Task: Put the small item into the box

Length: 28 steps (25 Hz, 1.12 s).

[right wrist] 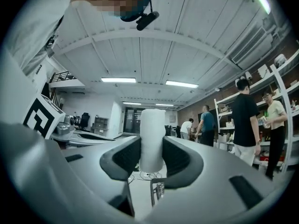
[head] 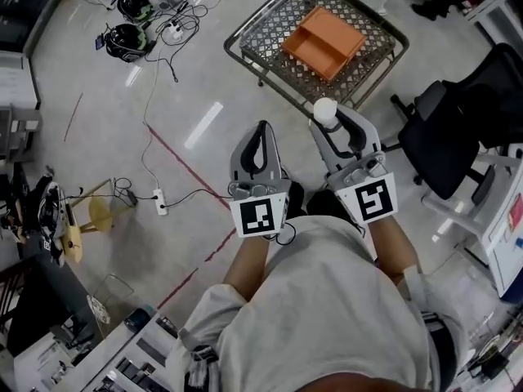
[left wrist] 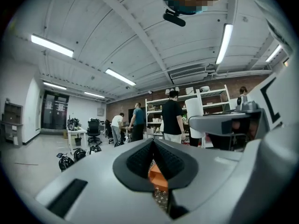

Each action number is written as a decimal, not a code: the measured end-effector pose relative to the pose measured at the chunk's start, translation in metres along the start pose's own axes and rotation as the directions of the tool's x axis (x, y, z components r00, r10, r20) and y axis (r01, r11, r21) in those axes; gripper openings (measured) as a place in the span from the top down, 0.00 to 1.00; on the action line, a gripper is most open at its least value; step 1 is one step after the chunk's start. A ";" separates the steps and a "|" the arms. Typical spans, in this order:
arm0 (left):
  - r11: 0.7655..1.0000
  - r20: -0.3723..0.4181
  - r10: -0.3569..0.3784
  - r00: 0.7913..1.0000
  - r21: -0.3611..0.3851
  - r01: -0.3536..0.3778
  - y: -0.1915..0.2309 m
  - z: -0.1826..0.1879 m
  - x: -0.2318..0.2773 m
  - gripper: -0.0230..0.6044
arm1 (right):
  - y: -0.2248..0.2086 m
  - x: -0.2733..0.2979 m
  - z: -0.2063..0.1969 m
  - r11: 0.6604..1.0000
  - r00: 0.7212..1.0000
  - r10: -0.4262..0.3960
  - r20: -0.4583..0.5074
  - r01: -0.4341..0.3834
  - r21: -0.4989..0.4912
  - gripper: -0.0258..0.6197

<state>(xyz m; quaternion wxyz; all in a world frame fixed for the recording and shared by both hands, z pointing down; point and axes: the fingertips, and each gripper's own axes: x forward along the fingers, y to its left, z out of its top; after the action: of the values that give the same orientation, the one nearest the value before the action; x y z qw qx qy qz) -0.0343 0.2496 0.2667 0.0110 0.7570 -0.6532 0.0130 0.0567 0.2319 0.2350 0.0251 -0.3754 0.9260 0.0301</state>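
My right gripper [head: 328, 121] is shut on a small white cylinder [head: 325, 110], which stands upright between its pads. In the right gripper view the cylinder [right wrist: 152, 139] fills the gap between the jaws. An orange open box [head: 324, 42] lies on a wire-mesh cart [head: 265, 24] just beyond the cylinder. My left gripper [head: 261, 131] hovers beside the right one, shut with nothing in it. Its own view shows the fingertips meeting, with the orange box [left wrist: 157, 176] visible through the slot below them and the white cylinder [left wrist: 194, 110] to the right.
A black office chair [head: 458, 129] stands to the right of the cart. A power strip [head: 161, 202] with cables and two helmets [head: 129, 41] lie on the floor at left. Desks crowd the lower left. Several people [left wrist: 173, 116] stand near shelves far off.
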 end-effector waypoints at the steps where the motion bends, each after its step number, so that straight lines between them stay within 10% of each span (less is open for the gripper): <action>1: 1.000 -0.006 0.016 1.000 -0.009 -0.016 0.011 -0.002 -0.003 0.95 | 0.007 0.008 -0.001 1.000 1.000 0.011 -0.002 -0.011 0.001 0.75; 16: 0.998 0.020 -0.020 1.000 -0.064 0.021 0.128 -0.005 0.010 0.95 | 0.072 0.104 -0.003 0.999 0.999 0.024 -0.033 -0.025 -0.028 0.75; 28: 0.983 0.010 -0.164 0.986 -0.078 0.164 0.137 -0.012 0.054 0.95 | 0.047 0.131 -0.013 0.995 0.993 -0.094 -0.077 0.093 -0.023 0.75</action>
<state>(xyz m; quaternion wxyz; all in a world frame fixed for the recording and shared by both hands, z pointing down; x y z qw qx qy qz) -0.1616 0.1764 0.2806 0.0406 0.8072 -0.5887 -0.0148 -0.0698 0.1736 0.2402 -0.0131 -0.4194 0.9074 0.0231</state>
